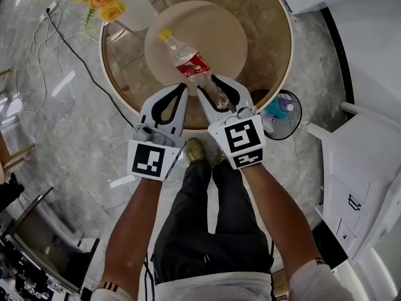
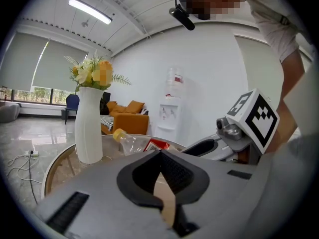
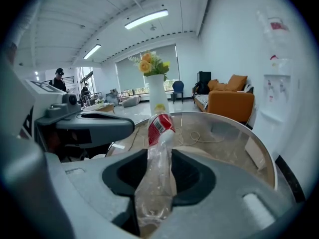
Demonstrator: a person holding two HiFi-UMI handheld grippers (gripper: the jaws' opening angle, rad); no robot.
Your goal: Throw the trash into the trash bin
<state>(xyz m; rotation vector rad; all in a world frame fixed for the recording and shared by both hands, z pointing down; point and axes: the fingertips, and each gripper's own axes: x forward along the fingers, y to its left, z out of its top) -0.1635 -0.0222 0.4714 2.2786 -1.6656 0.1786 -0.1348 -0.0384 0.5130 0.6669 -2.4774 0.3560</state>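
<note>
Right hand-held gripper (image 1: pixel 208 83) pinching bottle (image 1: pixel 188 61), left hand-held gripper (image 1: pixel 182 89) pressed together, vase (image 1: pixel 135 14) beyond.

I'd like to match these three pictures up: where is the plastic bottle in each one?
Head view: bottle upper centre, base in the right gripper.
Left gripper view: bottle centre-left, beyond the jaws.
Right gripper view: bottle dead centre, clamped between the jaws.
Shared landmark: the white vase of flowers.
</note>
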